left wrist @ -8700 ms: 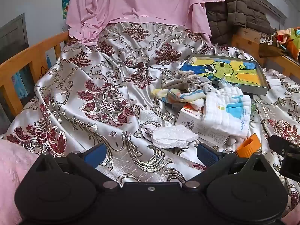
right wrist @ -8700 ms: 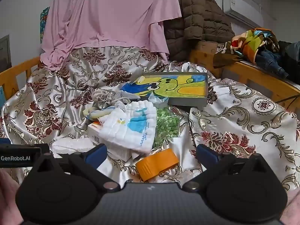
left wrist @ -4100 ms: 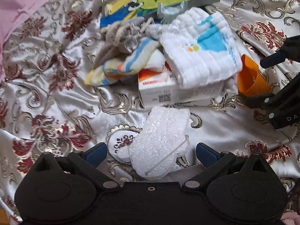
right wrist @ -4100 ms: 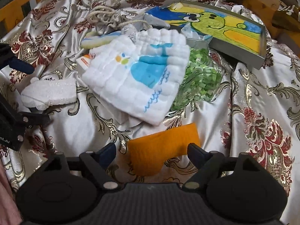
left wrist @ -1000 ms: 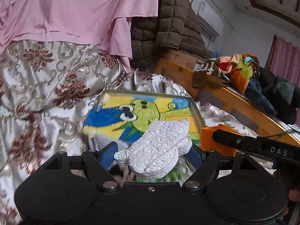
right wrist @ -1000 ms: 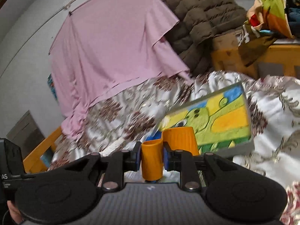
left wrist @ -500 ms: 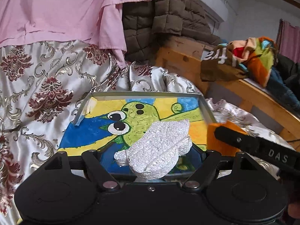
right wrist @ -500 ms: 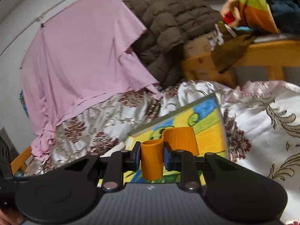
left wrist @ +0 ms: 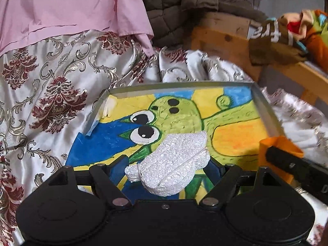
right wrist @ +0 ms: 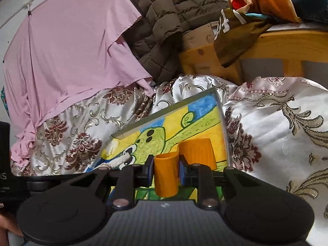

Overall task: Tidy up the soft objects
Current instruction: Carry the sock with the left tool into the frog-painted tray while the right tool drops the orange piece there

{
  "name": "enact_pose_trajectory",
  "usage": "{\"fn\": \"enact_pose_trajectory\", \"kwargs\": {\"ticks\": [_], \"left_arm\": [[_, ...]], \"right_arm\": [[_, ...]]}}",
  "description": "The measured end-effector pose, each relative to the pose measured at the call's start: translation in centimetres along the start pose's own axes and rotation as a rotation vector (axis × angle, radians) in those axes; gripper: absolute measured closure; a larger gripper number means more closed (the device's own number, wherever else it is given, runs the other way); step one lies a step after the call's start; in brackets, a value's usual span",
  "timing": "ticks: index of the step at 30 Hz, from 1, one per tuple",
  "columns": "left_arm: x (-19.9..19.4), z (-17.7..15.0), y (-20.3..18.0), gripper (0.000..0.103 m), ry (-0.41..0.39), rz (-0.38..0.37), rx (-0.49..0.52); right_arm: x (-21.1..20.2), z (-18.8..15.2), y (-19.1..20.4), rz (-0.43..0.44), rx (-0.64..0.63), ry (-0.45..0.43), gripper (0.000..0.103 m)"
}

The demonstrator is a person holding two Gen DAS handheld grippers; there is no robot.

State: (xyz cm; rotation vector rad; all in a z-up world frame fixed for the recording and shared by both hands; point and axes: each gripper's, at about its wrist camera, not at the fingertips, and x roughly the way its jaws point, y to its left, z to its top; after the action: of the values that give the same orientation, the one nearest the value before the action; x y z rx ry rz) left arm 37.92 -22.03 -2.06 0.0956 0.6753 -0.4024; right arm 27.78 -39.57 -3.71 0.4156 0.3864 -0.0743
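While each hand-held gripper pinched its load, the left (left wrist: 167,167) squeezed a light, crumbly white foam piece (left wrist: 170,164); the right (right wrist: 166,171) clamped a pliable folded orange sheet (right wrist: 180,160).

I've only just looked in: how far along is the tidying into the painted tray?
Done: nothing lies in the painted tray yet. In hand: the left claw holds the white sponge above it; the right claw grips the folded orange cloth. Left: setting both down. Any other items are out of view.

The left claw (left wrist: 167,167) grips a white sponge (left wrist: 171,164) above the frog-painted tray (left wrist: 264,106).
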Motion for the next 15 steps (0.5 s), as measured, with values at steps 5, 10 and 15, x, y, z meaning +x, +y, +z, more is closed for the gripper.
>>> {"fn": "enact_pose_trajectory", "kwargs": {"ticks": [5, 10, 15], "left_arm": [[1.4, -0.2, -0.5, 0.023, 0.035, 0.026, 0.006], [2.4, -0.4, -0.9, 0.023, 0.079, 0.053, 0.021], [3.0, -0.5, -0.9, 0.022, 0.112, 0.070, 0.015]], "right_arm": [[0.6, -0.2, 0.0, -0.029, -0.023, 0.030, 0.075], [1.0, -0.4, 0.3, -0.038, -0.049, 0.057, 0.072], [1.2, -0.6, 0.6, -0.045, -0.077, 0.075, 0.063]]}}
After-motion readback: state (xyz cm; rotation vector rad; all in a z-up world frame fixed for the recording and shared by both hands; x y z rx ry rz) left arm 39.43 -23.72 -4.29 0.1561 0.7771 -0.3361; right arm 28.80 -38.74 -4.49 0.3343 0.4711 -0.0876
